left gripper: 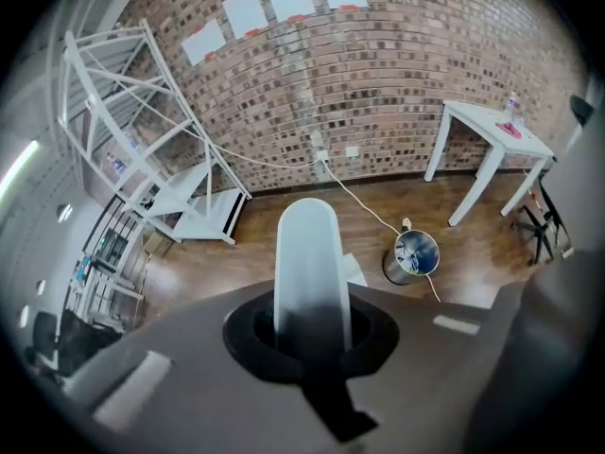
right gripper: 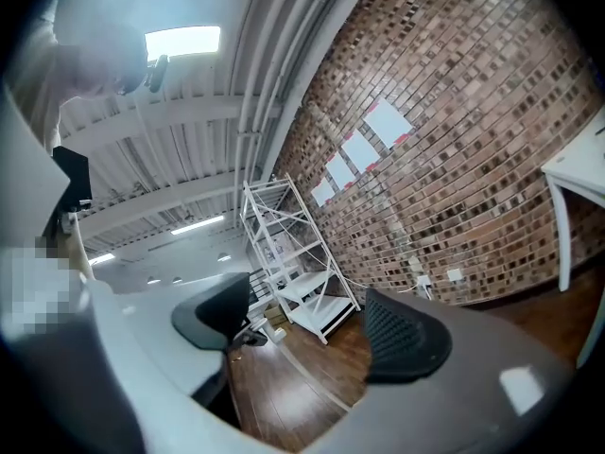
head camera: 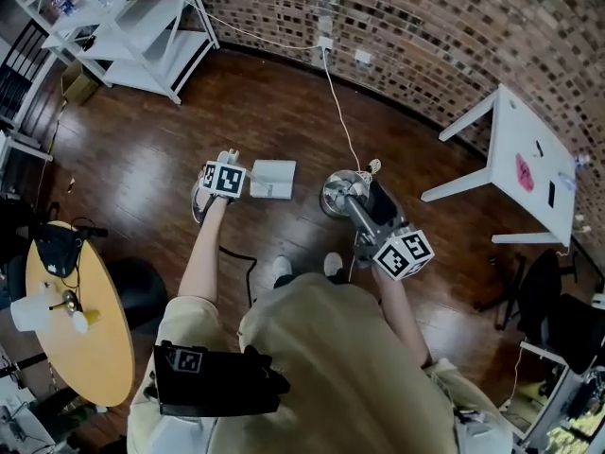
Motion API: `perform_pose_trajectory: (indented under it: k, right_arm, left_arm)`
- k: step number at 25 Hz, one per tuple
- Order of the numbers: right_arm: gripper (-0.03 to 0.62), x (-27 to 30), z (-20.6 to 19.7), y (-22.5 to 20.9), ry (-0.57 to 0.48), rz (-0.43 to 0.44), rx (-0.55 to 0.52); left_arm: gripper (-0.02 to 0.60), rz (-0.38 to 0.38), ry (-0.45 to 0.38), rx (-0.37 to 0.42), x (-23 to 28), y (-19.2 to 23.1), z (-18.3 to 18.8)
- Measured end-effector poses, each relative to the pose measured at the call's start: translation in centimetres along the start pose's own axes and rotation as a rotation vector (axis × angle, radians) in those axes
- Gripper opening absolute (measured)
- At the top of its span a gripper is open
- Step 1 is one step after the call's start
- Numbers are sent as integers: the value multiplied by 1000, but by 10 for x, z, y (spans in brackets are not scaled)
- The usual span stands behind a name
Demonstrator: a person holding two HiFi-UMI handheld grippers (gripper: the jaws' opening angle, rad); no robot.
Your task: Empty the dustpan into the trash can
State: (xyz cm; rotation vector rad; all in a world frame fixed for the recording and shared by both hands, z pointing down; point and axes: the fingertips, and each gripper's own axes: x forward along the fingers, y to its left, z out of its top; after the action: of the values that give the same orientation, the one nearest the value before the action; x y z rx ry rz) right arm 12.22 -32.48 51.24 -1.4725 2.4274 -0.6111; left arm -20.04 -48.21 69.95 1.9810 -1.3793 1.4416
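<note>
Dustpan (head camera: 272, 179), white and seen flat from above, lies low over the dark wood floor (head camera: 142, 149), just in front of the person's shoes (head camera: 282, 269) and a little to their left. No view shows whether it rests on the boards or hangs just clear of them. The left hand-held gripper (left gripper: 310, 353) is clenched on its handle (left gripper: 307, 253), a pale rounded bar that stands up out of the closed jaws in the left gripper view.

Right of the dustpan, near but apart from it, the shiny metal trash can (head camera: 333, 193) stands on the floor with its mouth open upward. A white cable (head camera: 336, 112) runs from a wall socket (head camera: 324, 43) at the foot of the brick wall (head camera: 454, 26) across the floor to just beside the can.

The right hand-held gripper (right gripper: 307, 334) is released, its two dark jaws well apart with only the room showing between them. It points level toward the white shelf rack (right gripper: 293, 253) and the wall. In the head view its front end overlaps the can's right side.

A white table (head camera: 525, 149) stands by the wall at the right edge of the floor. A round yellow worktop (head camera: 76, 348) stands at the left edge, behind the person's left arm.
</note>
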Motion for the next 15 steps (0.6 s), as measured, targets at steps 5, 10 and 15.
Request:
perform_pose_trajectory:
  k: [5,10,15]
  right_arm:
    - [368,-14,-4,-8,30,-53,-6]
    - [368,-29,-14,-15,59,-86,0]
    - [368,-43,-20,-19,69,-105,9]
  left_arm:
    - [0,33,-5,-36,39,-29,-32]
    - [3,17,25,-62,68,-69,-55]
    - [0,-14,91,21,79,-111,-94]
